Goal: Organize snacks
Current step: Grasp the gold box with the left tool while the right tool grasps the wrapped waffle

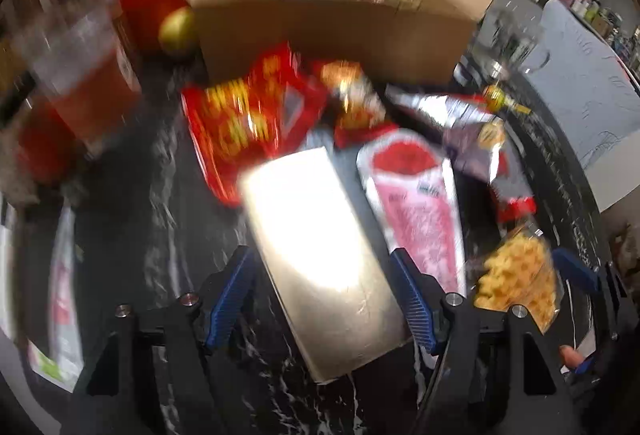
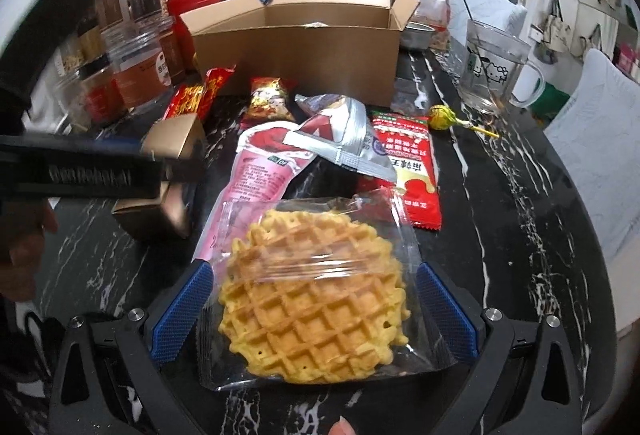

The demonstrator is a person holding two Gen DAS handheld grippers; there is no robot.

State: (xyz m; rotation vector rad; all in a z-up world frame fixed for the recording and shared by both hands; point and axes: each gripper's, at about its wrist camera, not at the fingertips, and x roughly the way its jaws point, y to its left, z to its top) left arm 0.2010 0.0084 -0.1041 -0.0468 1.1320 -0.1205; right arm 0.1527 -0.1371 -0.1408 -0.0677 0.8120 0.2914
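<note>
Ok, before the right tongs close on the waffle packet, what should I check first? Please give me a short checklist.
1. Waffle packet lies between the right tongs: ok.
2. Right tongs are open, pads on either side of the waffle: ok.
3. Waffle packet is free of its neighbours: not ok, its far edge overlaps the pink packet.
4. Cardboard box is open, flaps up: ok.
5. Left tongs grip the gold box: cannot tell. The pads flank it, but the left wrist view is blurred.
</note>
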